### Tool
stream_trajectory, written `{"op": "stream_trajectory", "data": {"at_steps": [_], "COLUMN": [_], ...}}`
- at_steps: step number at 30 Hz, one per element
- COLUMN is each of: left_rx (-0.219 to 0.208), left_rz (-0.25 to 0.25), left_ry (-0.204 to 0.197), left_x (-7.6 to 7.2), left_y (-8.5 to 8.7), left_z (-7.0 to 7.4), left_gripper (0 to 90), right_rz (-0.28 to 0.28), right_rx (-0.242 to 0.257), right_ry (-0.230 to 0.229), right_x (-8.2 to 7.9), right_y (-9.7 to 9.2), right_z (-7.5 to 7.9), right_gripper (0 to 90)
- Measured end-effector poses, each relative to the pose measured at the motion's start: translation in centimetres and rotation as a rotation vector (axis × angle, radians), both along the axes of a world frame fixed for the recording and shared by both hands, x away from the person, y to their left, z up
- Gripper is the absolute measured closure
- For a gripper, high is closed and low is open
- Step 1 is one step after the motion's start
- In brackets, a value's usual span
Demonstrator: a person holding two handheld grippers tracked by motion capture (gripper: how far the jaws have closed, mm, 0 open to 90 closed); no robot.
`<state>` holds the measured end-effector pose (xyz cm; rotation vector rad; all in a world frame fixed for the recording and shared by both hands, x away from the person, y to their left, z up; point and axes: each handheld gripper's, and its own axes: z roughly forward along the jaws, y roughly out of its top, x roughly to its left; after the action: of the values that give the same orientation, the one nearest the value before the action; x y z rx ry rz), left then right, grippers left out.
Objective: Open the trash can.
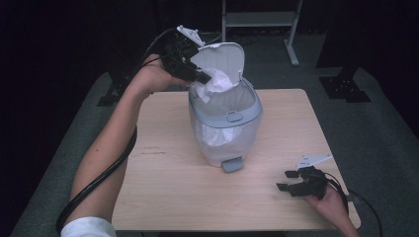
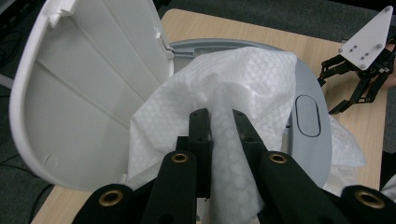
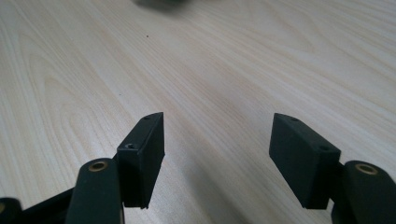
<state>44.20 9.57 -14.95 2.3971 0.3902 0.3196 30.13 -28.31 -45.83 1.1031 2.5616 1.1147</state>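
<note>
A small grey and white trash bin (image 1: 225,126) stands mid-table with its white lid (image 1: 220,57) flipped up. A white bag liner (image 1: 215,84) bunches out over the bin's rim. My left gripper (image 1: 200,76) is at the rim's far left, shut on a fold of that liner (image 2: 224,126), which runs up between the two black jaws. In the left gripper view the open lid (image 2: 88,88) rises at the left. My right gripper (image 1: 287,180) rests low near the table's front right corner, open, with bare wood between its fingers (image 3: 144,149).
The bin's foot pedal (image 1: 232,164) points toward the front edge. The light wooden table (image 1: 163,187) has free room on both sides of the bin. A white shelf frame (image 1: 259,22) and dark stands sit on the floor behind.
</note>
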Motion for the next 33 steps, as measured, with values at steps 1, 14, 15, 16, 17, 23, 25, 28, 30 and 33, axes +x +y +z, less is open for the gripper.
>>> {"op": "stream_trajectory", "data": {"at_steps": [1,14,15,16,17,23,25,28,30,33], "left_rx": [0.008,0.025,0.032,0.032,0.035,0.05,0.047,0.059,0.062,0.064], "left_rz": [-0.003,-0.006,-0.009,-0.007,-0.007,-0.009,-0.009,-0.009,-0.007,-0.007], "left_ry": [0.0,0.014,0.013,0.014,0.016,0.022,0.025,0.023,0.025,0.027], "left_x": [0.1,1.1,1.2,1.3,1.4,1.8,1.9,2.0,2.1,2.2], "left_y": [-0.2,-1.6,-1.6,-1.7,-1.8,-2.4,-2.6,-2.8,-3.0,-3.1], "left_z": [0.0,-0.9,-1.0,-1.1,-1.1,-1.7,-1.9,-2.1,-2.3,-2.4], "left_gripper": [80.8,80.6,80.7,80.7,80.7,80.6,80.6,79.8,79.6,79.6], "right_rz": [0.0,-0.004,-0.004,-0.003,-0.004,-0.003,-0.002,-0.003,-0.004,-0.003], "right_rx": [0.001,0.001,0.0,0.0,0.001,0.0,-0.001,-0.002,0.0,-0.001], "right_ry": [-0.001,-0.006,-0.007,-0.007,-0.007,-0.006,-0.006,-0.005,-0.005,-0.006], "right_x": [0.0,-0.2,-0.2,-0.2,-0.2,-0.2,-0.2,-0.2,-0.2,-0.3], "right_y": [0.0,-0.2,-0.2,-0.2,-0.2,-0.1,-0.1,-0.1,-0.1,-0.1], "right_z": [0.0,0.1,0.2,0.2,0.2,0.2,0.1,0.1,0.2,0.2], "right_gripper": [34.6,34.6,34.6,34.6,34.6,34.6,34.6,34.6,34.6,34.7]}}
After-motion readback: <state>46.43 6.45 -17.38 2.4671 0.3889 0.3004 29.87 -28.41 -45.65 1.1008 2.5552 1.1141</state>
